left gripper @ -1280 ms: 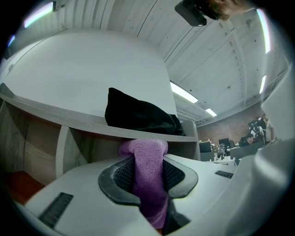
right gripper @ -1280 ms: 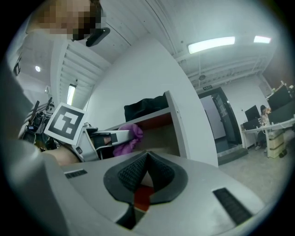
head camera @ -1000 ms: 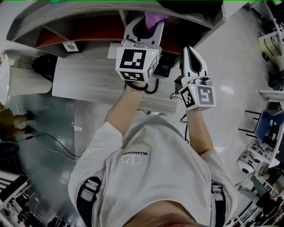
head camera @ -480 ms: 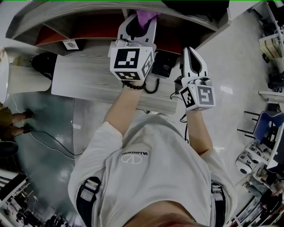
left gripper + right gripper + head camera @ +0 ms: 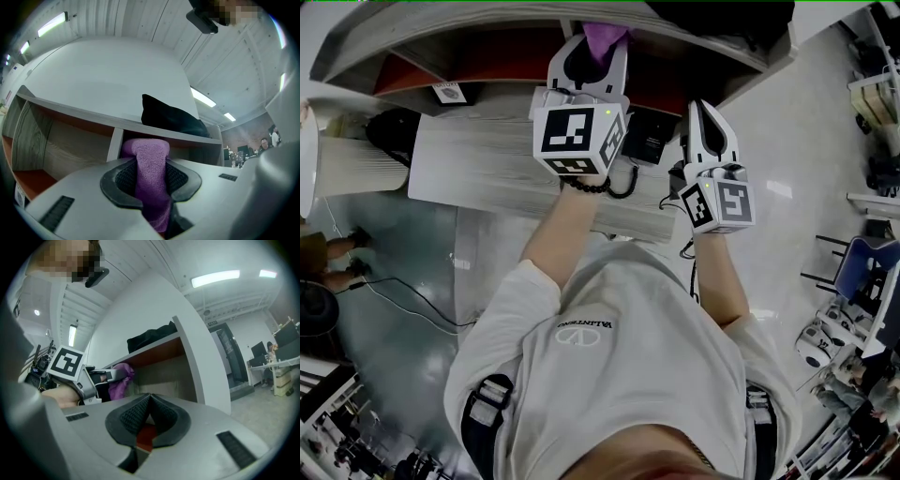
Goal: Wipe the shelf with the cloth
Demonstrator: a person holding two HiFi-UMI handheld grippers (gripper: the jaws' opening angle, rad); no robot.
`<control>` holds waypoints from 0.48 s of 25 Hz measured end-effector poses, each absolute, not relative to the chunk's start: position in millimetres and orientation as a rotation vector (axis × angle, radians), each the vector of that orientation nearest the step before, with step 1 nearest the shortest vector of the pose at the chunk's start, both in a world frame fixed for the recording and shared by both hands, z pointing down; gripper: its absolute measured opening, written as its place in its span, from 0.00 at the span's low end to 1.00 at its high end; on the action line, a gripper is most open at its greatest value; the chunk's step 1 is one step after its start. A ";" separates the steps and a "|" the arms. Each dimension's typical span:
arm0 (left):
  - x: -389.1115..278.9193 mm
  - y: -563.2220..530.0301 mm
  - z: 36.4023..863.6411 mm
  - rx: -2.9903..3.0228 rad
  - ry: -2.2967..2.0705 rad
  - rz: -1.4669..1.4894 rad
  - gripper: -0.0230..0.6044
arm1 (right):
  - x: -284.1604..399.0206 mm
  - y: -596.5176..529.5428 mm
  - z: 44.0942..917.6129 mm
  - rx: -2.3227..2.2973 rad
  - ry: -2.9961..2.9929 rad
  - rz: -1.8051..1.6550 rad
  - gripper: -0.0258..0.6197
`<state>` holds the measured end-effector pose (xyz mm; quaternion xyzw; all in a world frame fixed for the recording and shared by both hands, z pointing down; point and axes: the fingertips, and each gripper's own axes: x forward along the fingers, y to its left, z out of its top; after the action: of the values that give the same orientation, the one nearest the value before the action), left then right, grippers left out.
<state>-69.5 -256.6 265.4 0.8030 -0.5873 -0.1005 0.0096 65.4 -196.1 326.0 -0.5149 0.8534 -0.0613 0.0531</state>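
My left tongs (image 5: 151,174) are clamped on the purple cloth (image 5: 151,159); the cloth runs up between the two dark pads and bulges out past the tips in a rounded fold; it sits at the mouth of the shelf (image 5: 70,140), just right of the upright divider (image 5: 115,143) and under the top board; whether the fold actually presses on the wood I can't quite tell, though it looks very close. A black bag (image 5: 171,119) lies on top of the shelf, above the cloth. My right tongs (image 5: 149,414) are squeezed together with nothing between the pads; only a patch of red shows through the slit beneath them. In the head view they hang to the right of the left tongs, apart from them, over the pale wood-grain desk (image 5: 487,164), tips aimed at the shelf; the left tongs reach further in, with the cloth at the shelf's opening.
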 end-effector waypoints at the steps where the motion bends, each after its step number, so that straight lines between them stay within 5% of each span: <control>1: -69.2 -256.5 267.7 2.502 -1.833 -0.312 0.21 | 66.3 -196.4 326.5 -1.567 2.594 -0.188 0.04; 12: -66.8 -255.9 293.6 2.474 -1.832 -0.267 0.21 | 72.4 -201.4 336.9 -1.592 2.597 -0.205 0.04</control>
<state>-66.8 -255.9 293.6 0.8004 -0.5926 -0.0865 0.0260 72.4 -201.4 336.9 -0.5210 0.8498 -0.0669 0.0440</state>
